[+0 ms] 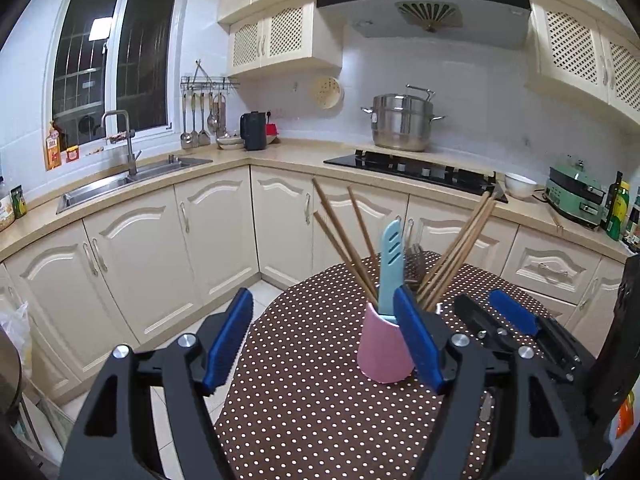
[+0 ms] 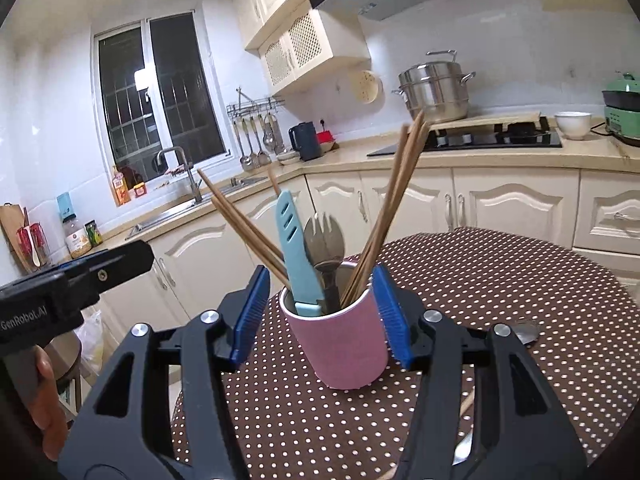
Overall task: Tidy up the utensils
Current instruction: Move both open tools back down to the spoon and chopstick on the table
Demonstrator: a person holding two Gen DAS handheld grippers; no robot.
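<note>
A pink cup [image 2: 340, 344] stands on the polka-dot table [image 2: 500, 300]. It holds several wooden chopsticks [image 2: 392, 216], a light blue sheathed knife [image 2: 298, 256] and a metal spork [image 2: 324, 244]. My right gripper [image 2: 322, 316] is open, its blue pads on either side of the cup, not clearly touching. My left gripper [image 1: 326, 340] is open and empty; the cup [image 1: 382, 346] sits just behind its right pad [image 1: 418, 340]. The right gripper [image 1: 516, 320] shows at the right of the left wrist view.
A metal utensil [image 2: 524, 330] and a wooden stick [image 2: 466, 402] lie on the table under my right gripper's right arm. Kitchen counters, a sink [image 1: 120, 184] and a stove [image 1: 416, 168] lie beyond. The table edge curves at the left, with floor below.
</note>
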